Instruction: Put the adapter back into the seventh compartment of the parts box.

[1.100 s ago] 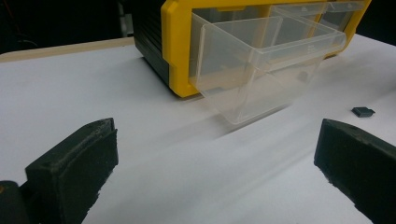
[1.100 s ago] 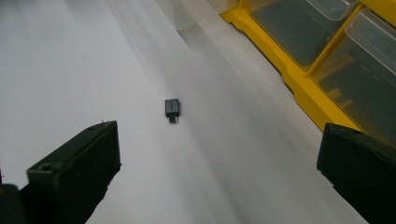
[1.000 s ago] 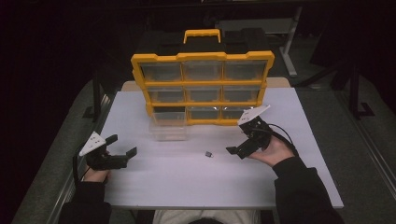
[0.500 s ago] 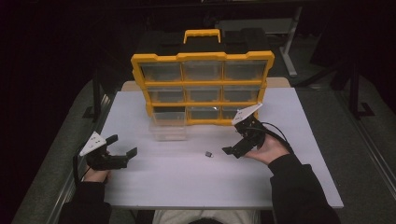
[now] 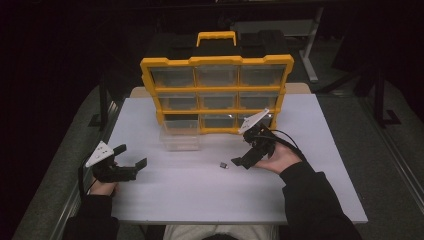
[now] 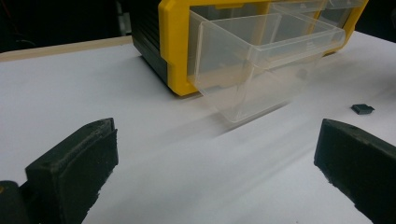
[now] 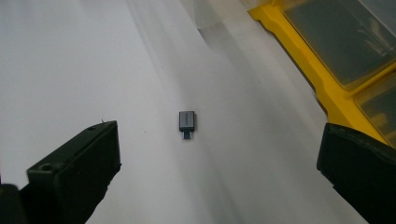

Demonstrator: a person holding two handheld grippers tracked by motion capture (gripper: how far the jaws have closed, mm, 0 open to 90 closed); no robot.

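Note:
A small dark grey adapter [image 5: 224,164] lies flat on the white table [image 5: 200,200], in front of a yellow organizer [image 5: 216,64] with clear drawers. Its bottom-left clear drawer [image 5: 180,135] is pulled out and looks empty. My right gripper [image 5: 243,153] hovers just right of the adapter, tilted down, open. In the right gripper view the adapter [image 7: 187,122] sits between and ahead of the wide jaws of my right gripper [image 7: 219,144]. At the table's left edge my left gripper [image 5: 131,155] rests open and holds nothing. The left gripper view faces the drawer [image 6: 261,60] and the adapter [image 6: 362,108].
The organizer stands upright at the back middle, with a black case behind it. In the right gripper view its yellow frame [image 7: 327,88] is close on the right. Bare white tabletop lies in front of the adapter and between the two grippers.
My right gripper has moved left and down toward the adapter, so that its jaws now point at it. The left gripper, drawer and adapter have stayed put.

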